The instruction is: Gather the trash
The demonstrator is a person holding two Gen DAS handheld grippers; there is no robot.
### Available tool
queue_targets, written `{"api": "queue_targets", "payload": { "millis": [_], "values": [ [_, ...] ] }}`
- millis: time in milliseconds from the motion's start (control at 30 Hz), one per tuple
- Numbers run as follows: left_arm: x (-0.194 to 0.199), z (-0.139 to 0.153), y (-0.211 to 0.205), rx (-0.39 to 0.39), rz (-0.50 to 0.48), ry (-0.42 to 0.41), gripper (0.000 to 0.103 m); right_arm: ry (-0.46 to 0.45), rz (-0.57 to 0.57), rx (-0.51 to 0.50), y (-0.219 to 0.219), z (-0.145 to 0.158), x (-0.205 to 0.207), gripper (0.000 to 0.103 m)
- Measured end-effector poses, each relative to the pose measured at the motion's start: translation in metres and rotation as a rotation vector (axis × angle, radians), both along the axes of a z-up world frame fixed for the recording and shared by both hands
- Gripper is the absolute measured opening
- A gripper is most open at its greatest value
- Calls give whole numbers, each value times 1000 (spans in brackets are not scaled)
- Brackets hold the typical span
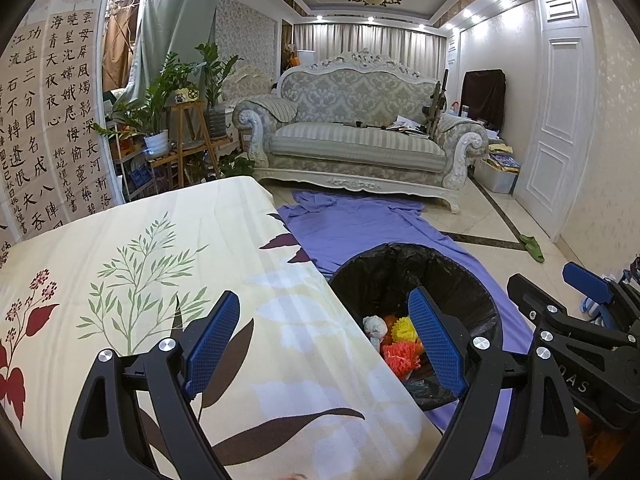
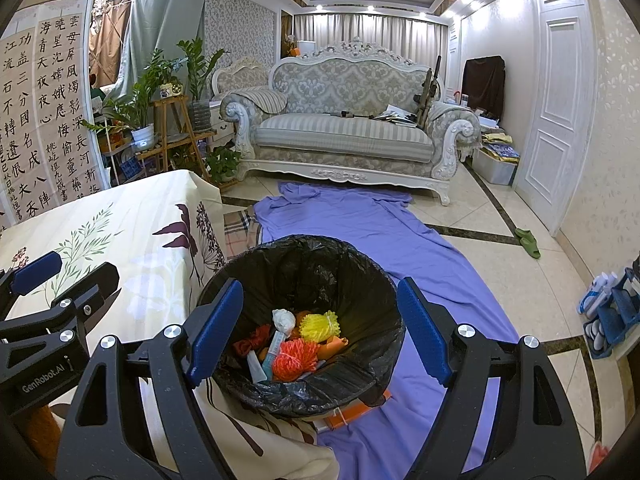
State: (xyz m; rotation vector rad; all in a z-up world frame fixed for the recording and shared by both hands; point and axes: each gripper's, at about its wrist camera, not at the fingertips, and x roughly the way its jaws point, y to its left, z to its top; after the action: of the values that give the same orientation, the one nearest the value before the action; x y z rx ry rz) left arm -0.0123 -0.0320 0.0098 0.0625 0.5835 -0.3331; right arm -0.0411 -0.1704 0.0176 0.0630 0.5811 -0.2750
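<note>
Flowered tablecloth (image 1: 160,280) beside filled bin (image 2: 304,264)

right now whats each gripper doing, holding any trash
left gripper: open, holding nothing
right gripper: open, holding nothing, above the trash bin

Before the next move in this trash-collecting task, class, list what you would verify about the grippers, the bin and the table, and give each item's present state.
1. Left gripper empty, jaws open: ok.
2. Right gripper empty, jaws open: ok.
3. Bin upright beside the table, black liner folded over the rim: ok.
4. Trash inside the bin, including the yellow mesh ball, the orange mesh ball and the white crumpled wad: ok.
5. Tablecloth free of trash: ok for the part in view; the rest cannot tell.
6. Purple sheet on the floor free of trash: not ok, something orange lies at the bin's base.
</note>
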Motion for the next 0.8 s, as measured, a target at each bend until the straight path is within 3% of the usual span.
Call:
{"api": "queue_targets", "payload": {
  "millis": [800],
  "values": [
    [6, -2, 11, -13, -10, -23, 84, 8, 0, 2, -1, -3, -2, 77]
  ]
}}
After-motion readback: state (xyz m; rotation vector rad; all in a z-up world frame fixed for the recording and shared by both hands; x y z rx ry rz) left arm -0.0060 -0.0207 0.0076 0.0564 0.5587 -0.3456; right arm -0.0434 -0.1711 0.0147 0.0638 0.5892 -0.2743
